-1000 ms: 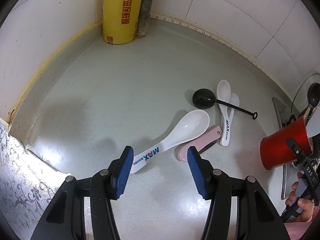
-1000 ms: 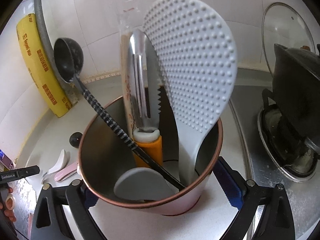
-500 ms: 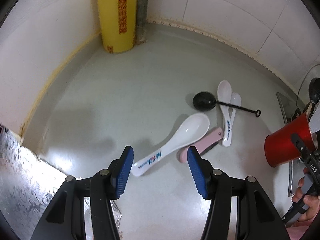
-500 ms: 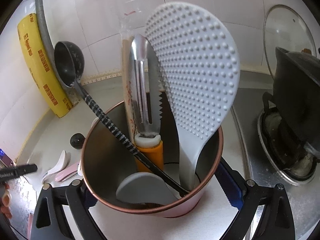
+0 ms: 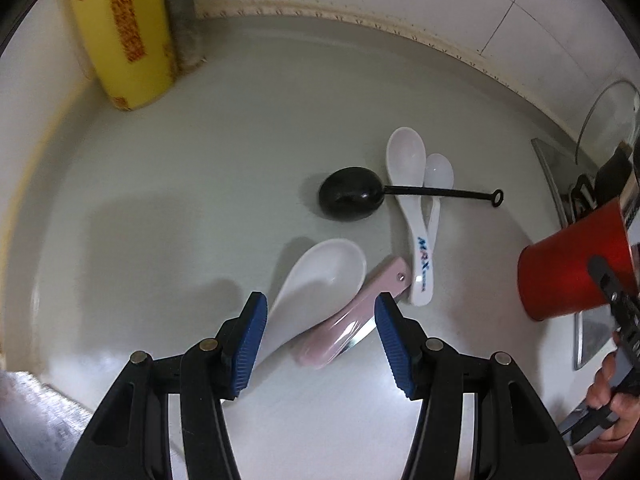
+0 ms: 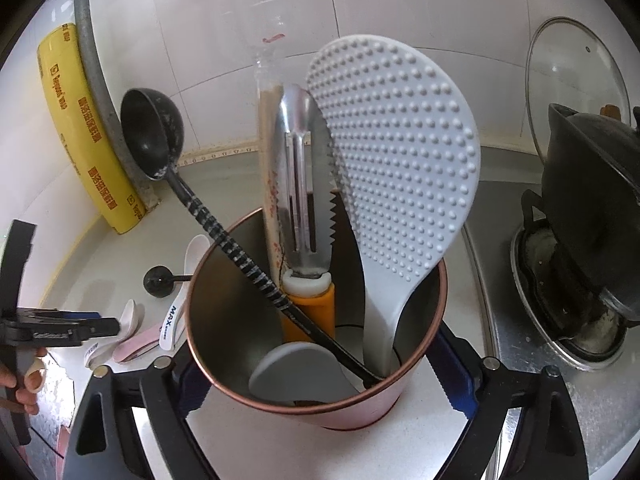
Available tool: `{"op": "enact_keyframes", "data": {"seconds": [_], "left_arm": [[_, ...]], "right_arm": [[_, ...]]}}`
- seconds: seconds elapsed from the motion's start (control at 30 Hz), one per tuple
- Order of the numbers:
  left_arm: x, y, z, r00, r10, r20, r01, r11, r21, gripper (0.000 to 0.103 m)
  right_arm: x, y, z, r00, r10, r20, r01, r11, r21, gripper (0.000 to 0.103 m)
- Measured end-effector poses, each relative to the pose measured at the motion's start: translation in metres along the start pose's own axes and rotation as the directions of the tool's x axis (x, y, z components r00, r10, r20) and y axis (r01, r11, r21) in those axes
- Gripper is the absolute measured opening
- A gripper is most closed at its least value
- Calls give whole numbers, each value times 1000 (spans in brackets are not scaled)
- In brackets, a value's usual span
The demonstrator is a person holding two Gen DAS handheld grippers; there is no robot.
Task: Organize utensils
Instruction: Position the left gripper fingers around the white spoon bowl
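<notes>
Currently the right gripper (image 6: 320, 384) had just been closing, jaws clamped on the red utensil cup (image 6: 316, 360) holding a rice paddle (image 6: 400, 168), peeler (image 6: 300, 184) and black ladle (image 6: 152, 132). Left gripper (image 5: 318, 338) was spread, gripping nothing, over the large white spoon (image 5: 320, 276) and pink knife (image 5: 352, 320). At 1 o'clock beyond: black scoop (image 5: 352, 198) and two white spoons (image 5: 412, 184). Yellow wrap roll (image 5: 124, 32) stood at 10 o'clock.

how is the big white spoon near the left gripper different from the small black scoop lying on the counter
The large white ceramic spoon is pale, broad, with a wide flat handle; the small black round scoop is dark, with a thin wire-like handle ending in a ring. The spoon's handle lies between the left gripper's open fingers; the scoop's crosses two smaller white spoons. Both rest on the counter.
</notes>
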State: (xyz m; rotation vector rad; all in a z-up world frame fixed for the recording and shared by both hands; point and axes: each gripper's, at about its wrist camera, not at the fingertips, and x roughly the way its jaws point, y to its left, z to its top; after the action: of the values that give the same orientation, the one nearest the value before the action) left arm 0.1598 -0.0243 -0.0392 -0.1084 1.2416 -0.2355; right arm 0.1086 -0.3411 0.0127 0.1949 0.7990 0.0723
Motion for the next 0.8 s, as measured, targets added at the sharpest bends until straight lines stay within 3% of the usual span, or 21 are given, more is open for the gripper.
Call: {"op": "enact_keyframes", "data": {"seconds": [0.23,0.47,0.63,0.8], "left_arm": [[21,-2,12,998,46,-43,-46,999,6,57],[26,8,12,992,119,-31,-120,992,-37,57],[18,36,6,990,143,-10,-143,982,-127,57],[4,78,-7,983,182,7,-174,950,-260,57]], "right_arm": [[5,4,1,1000,-4,-13,4,1000,2,93],[8,8,8,999,-23,-40,22,1000,-20,93],[9,16,11,999,-31,-39,30,999,-36,93],[10,22,12,999,-36,-37,35,999,-41,93]]}}
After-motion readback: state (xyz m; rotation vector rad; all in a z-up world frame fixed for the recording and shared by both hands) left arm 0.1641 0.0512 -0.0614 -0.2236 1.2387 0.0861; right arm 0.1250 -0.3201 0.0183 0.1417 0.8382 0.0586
